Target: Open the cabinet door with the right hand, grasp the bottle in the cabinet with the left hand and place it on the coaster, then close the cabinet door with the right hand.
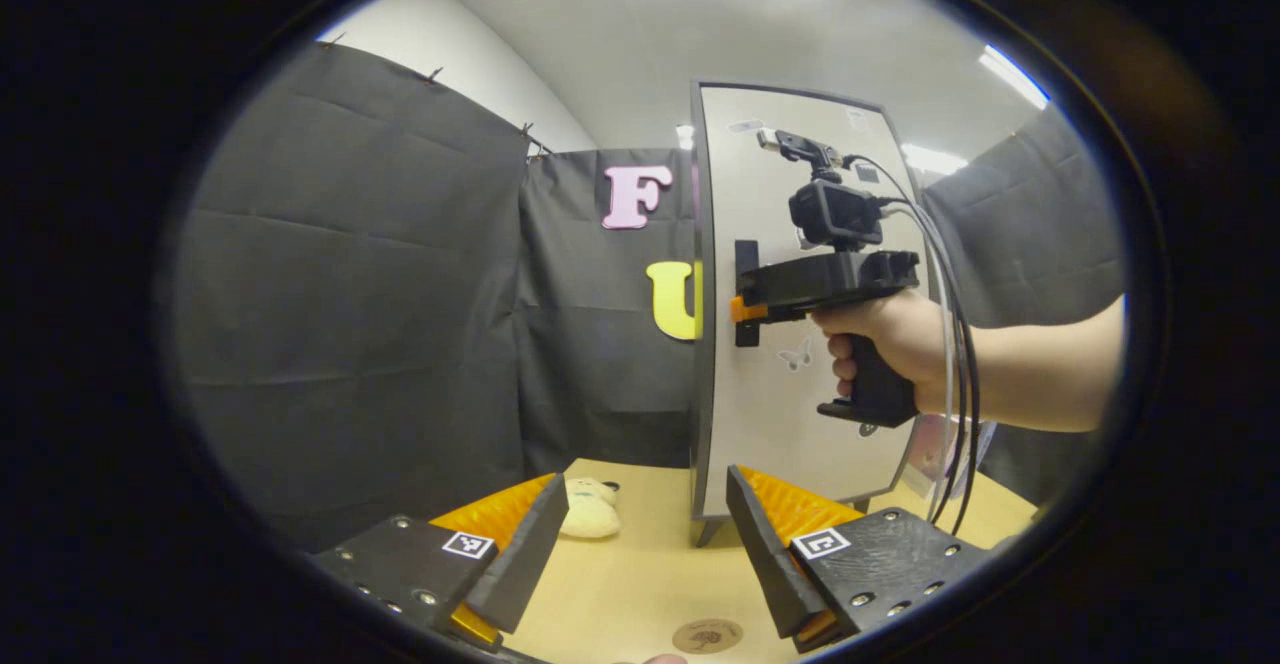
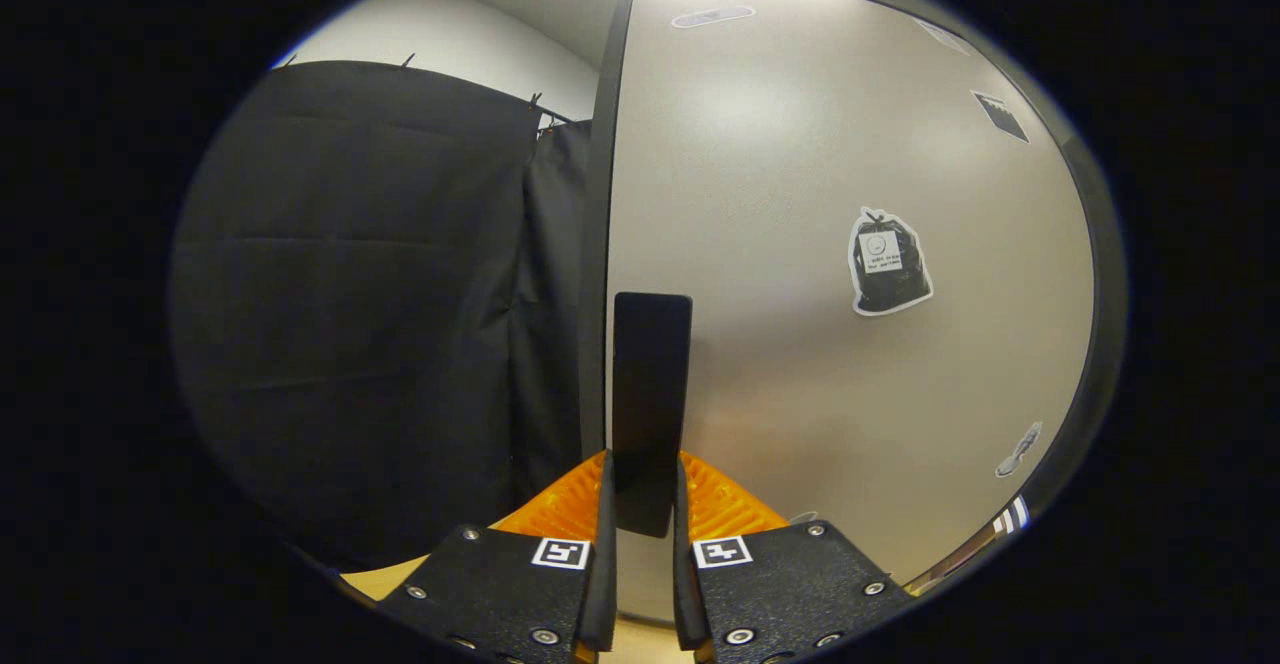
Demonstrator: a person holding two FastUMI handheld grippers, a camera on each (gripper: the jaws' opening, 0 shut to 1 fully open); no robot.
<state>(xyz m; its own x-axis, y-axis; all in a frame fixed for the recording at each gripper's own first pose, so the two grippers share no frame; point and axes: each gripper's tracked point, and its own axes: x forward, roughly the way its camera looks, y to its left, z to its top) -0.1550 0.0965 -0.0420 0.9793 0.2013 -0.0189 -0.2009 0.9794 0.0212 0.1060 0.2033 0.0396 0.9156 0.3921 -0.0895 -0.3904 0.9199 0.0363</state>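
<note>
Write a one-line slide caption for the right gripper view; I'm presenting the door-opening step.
Right tongs shut on the dark vertical handle of the pale cabinet door, door still closed.

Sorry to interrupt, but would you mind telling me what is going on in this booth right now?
A person is working at a tall pale grey cabinet door with two handheld grippers. The right gripper is closed on the door's black vertical handle; in the left gripper view a hand holds it there. The left gripper waits open above the light wooden table, near a small round brown coaster. A cream plush toy lies by the cabinet's foot.
</note>
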